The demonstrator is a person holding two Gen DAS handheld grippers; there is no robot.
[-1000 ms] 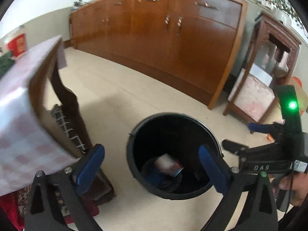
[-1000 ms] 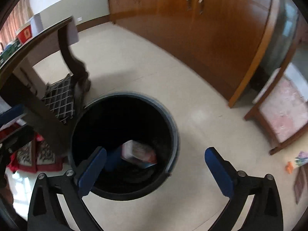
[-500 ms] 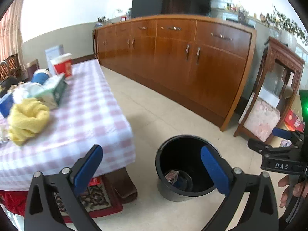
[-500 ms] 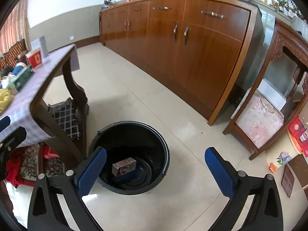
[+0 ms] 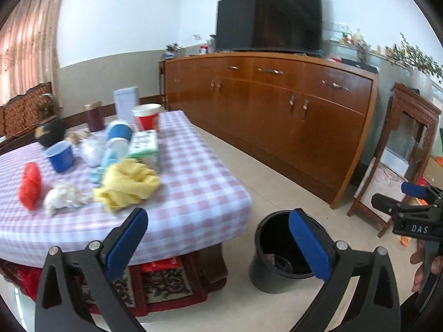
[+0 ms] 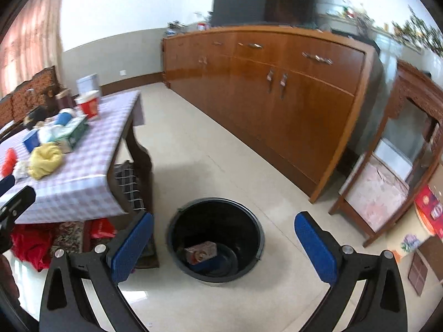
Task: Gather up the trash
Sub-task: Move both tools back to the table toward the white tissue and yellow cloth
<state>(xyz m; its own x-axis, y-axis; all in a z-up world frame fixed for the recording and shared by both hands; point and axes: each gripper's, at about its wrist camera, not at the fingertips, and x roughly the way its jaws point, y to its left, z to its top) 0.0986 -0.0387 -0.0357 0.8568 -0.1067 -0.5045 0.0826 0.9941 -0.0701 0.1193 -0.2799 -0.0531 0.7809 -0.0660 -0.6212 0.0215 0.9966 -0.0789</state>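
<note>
While both of my tools hang in the air with nothing between their blue pads, my left hand-held gripper (image 5: 216,242) is spread wide above the near edge of the low surface covered in a lilac-and-white checked cloth (image 5: 199,193), and my right hand-held gripper (image 6: 223,244) is spread just as wide over the pale tiled floor (image 6: 199,166). Between the right tool's fingers I see the round black plastic trash bin (image 6: 256,221), standing upright on the floor just beside the surface's corner; a small printed cardboard carton (image 6: 200,251) lies tilted at its bottom. On the cloth the litter sits in a loose cluster: a crumpled yellow cloth (image 5: 127,184) nearest the edge, a wad of white tissue (image 5: 65,197) to its left, and a red crinkled wrapper (image 5: 30,185) further left. Behind them stand a small blue plastic cup (image 5: 60,156), a green-and-white tissue box (image 5: 144,145) and a red-and-white paper tub (image 5: 146,116). Other items there are too blurred for me to tell. A long brown wooden sideboard (image 5: 277,105) runs along the wall behind, with a dark flat television (image 5: 268,16) on top. At the left view's right border, my right tool's black body shows, well apart from the bin.
</note>
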